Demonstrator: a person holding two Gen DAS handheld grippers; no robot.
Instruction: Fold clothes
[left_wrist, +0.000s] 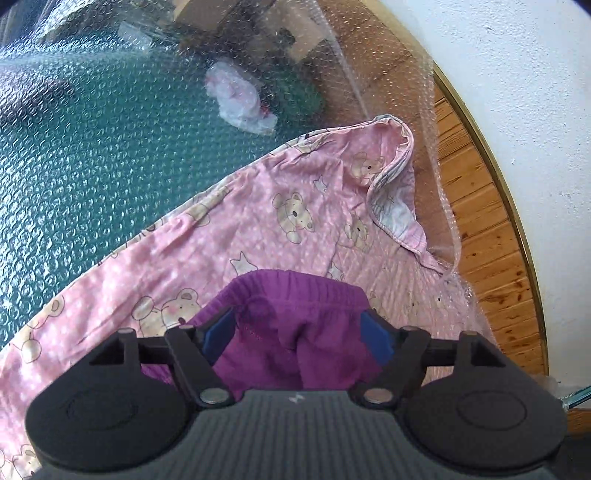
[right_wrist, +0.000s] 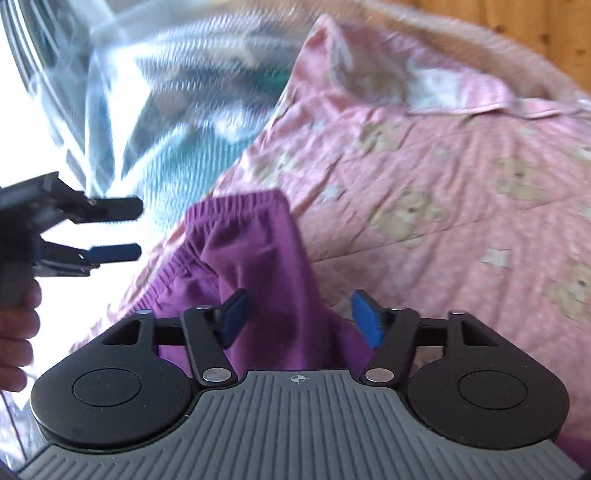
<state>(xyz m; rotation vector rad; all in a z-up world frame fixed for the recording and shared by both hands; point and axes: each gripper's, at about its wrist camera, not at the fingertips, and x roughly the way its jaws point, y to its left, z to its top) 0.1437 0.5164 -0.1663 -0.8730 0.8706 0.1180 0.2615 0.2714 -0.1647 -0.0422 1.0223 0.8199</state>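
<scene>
— Fingers first: how are they standing on the left gripper (left_wrist: 299, 332)?

— Jaws are gaping wide, blue pads at either side of the purple garment (left_wrist: 295, 317), whose elastic waistband is arching between them. Whether the pads are pressing the cloth I cannot tell; nothing is being pinched.

— And the right gripper (right_wrist: 299, 317)?

— Also spread wide, with a ridge of the purple garment (right_wrist: 258, 258) running up between its fingers toward twelve o'clock. No hold showing there either.

— Where is that garment lying?

— It is resting on the pink bear-print cloth (left_wrist: 258, 206), which is stretching from seven o'clock up to one o'clock over the bubble wrap (left_wrist: 92, 147).

— Anything else showing?

— In the right wrist view the left gripper (right_wrist: 122, 229) is sitting at nine o'clock, fingers parted, held by a hand (right_wrist: 18, 332). That view is blurring heavily. A crumpled white bag (left_wrist: 240, 96) is lying at twelve o'clock in the left view.
</scene>
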